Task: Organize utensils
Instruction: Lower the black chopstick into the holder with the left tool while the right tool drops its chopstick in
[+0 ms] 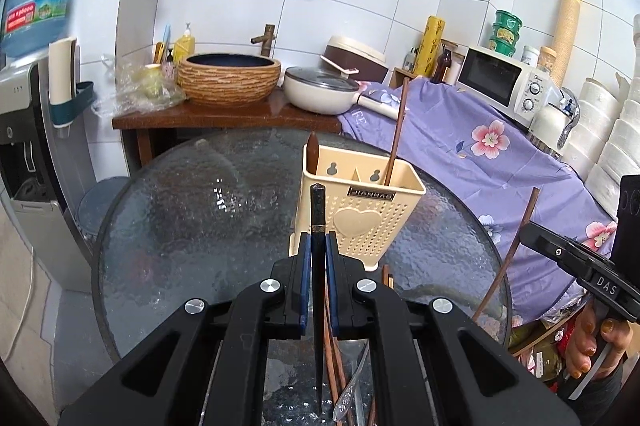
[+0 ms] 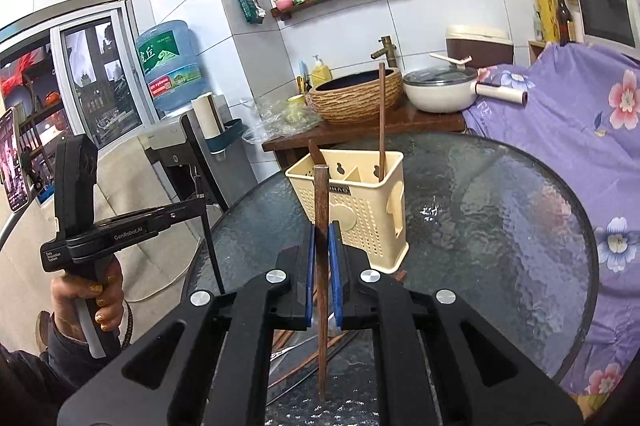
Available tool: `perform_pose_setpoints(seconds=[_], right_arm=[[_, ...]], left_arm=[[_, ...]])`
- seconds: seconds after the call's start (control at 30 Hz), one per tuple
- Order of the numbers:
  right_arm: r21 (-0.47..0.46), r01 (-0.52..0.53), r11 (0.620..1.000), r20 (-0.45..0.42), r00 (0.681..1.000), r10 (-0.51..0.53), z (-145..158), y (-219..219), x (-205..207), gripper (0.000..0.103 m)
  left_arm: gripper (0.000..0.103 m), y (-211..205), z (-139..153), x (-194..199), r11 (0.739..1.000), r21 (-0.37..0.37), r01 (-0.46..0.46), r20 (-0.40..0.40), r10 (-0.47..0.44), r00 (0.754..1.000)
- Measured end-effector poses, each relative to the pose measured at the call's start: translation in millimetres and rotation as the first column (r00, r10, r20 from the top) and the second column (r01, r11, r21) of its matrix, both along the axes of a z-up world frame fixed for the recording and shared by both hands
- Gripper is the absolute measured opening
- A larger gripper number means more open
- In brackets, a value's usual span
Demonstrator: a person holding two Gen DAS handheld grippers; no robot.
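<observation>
A cream perforated utensil holder [image 1: 372, 214] [image 2: 360, 202] stands on the round glass table [image 1: 192, 210]. One long brown chopstick [image 1: 397, 130] and a short brown tip [image 1: 312, 150] stick out of it. My left gripper [image 1: 318, 240] is shut on a dark chopstick [image 1: 318, 210] held upright just in front of the holder. My right gripper [image 2: 321, 232] is shut on a brown wooden chopstick [image 2: 321, 194], also upright and near the holder. Below both grippers, several loose chopsticks [image 2: 304, 358] and a clear plastic spoon [image 1: 350, 396] lie on the table.
Behind the table a wooden counter [image 1: 224, 116] carries a woven basin [image 1: 229, 78] and a white lidded pan [image 1: 320, 90]. A purple floral cloth [image 1: 480, 154] and a microwave [image 1: 500, 82] are at the right. A water dispenser [image 1: 24, 130] stands at the left.
</observation>
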State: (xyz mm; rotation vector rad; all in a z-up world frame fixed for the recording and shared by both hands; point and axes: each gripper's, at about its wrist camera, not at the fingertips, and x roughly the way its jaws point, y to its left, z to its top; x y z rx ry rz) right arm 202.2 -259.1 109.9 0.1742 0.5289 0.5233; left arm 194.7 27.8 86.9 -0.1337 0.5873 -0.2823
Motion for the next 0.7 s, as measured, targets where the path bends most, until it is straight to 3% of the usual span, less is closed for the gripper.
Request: perform_pose_setpoints(seconds=[0.33, 0.5, 0.7], right_arm=[[-0.020, -0.017, 1.000, 0.036, 0.999, 0.018, 31, 5, 13, 0.008], [-0.035, -0.023, 0.999, 0.051, 0.998, 0.024, 49, 10, 25, 0.008], [-0.048, -0.010, 0.999, 0.107, 0.994, 0.015, 87, 18, 46, 0.008]], left_arm=[[0.007, -6, 23, 9, 1.000, 0.016, -0.012, 0.045, 0.011, 0.999], [0.007, -4, 37, 24, 1.000, -0.028, -0.003, 0.038, 0.005, 0.999], [0.007, -8, 80, 45, 0.998, -0.060, -0.008, 0.077, 0.012, 0.997]])
